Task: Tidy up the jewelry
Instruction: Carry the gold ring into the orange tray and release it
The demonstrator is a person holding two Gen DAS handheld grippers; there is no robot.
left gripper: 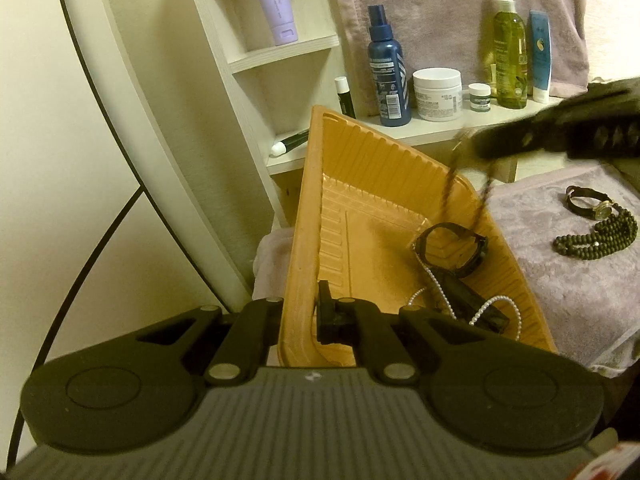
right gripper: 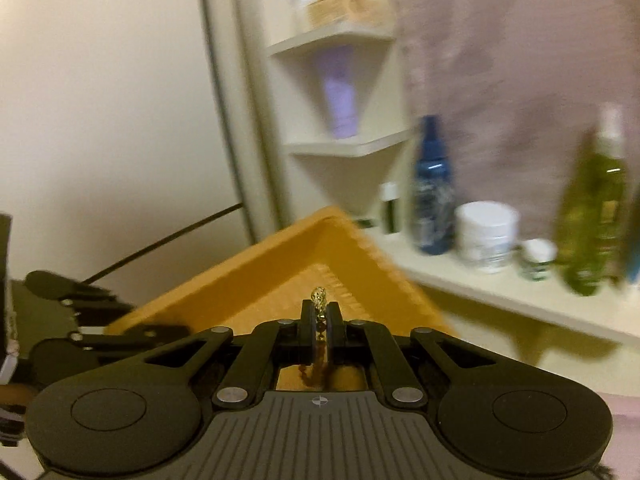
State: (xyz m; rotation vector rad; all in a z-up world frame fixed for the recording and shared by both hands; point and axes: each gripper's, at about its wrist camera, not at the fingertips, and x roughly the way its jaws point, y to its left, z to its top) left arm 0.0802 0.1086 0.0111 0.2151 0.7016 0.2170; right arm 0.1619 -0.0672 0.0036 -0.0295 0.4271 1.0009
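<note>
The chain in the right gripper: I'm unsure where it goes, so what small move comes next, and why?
Probably lower the right gripper, shut on the chain, over the orange tray and open it. The chain already dangles above the tray, which the left gripper clamps by its rim, tilted, with a pearl necklace and black watch inside.

Tray (left gripper: 360,184): orange plastic, ribbed walls, slight sheen. Towel (left gripper: 560,248): mauve terry cloth, rough nap. Pearl strand (left gripper: 496,304): white, glossy. Bead necklace (left gripper: 596,236): dark, matt. Watch (left gripper: 452,248): black strap, smooth. Chain (right gripper: 320,300): gold-coloured metal, bright. Left hand-held gripper (left gripper: 300,316): matt black plastic. Shelf (left gripper: 288,46): pale wood-grain, matt.
</note>
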